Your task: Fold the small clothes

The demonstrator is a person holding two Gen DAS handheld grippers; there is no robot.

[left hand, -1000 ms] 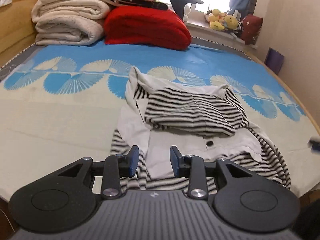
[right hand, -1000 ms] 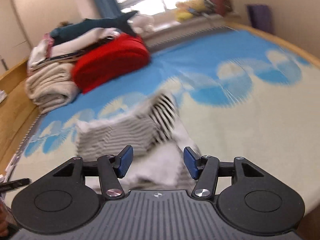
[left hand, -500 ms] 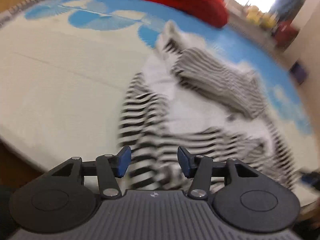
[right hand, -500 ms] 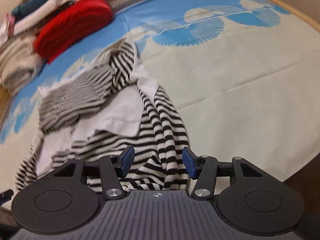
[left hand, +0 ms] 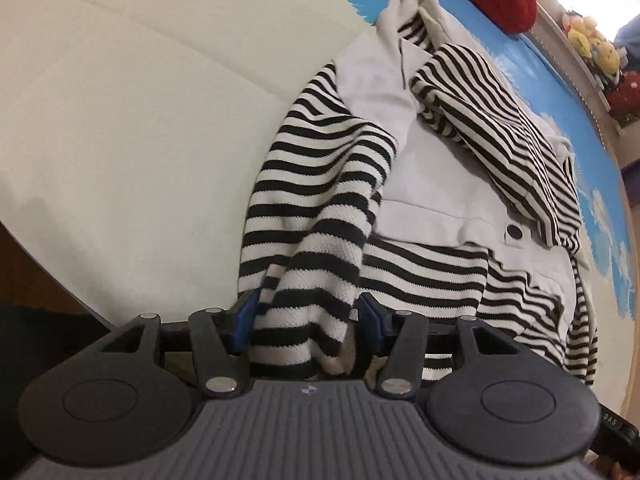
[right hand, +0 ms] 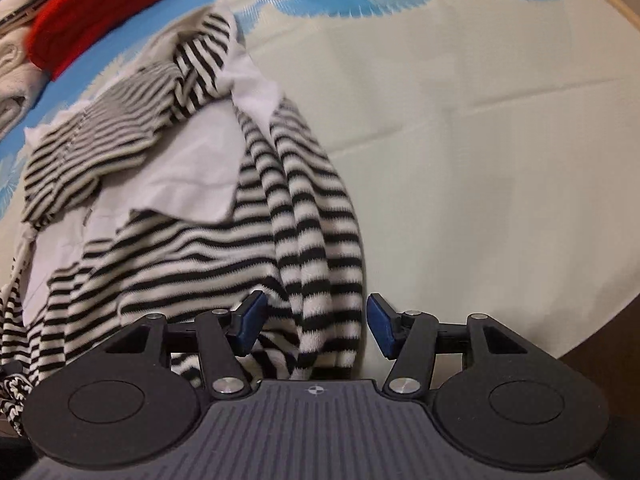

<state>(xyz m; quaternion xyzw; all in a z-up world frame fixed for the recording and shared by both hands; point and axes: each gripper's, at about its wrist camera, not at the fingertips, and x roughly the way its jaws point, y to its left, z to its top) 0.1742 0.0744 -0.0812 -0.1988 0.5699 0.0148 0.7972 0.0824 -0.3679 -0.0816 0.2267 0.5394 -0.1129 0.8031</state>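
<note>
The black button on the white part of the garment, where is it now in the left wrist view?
The black button sits right of centre on the white panel, just below the folded striped sleeve lying across the garment.

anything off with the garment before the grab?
The striped garment lies crumpled, not flat: one striped sleeve is flopped across the white body, and the near hem is bunched between the open left tool.

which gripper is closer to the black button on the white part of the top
Left. The left gripper straddles a striped sleeve with the black button just beyond it. The right gripper's view shows no button.
</note>
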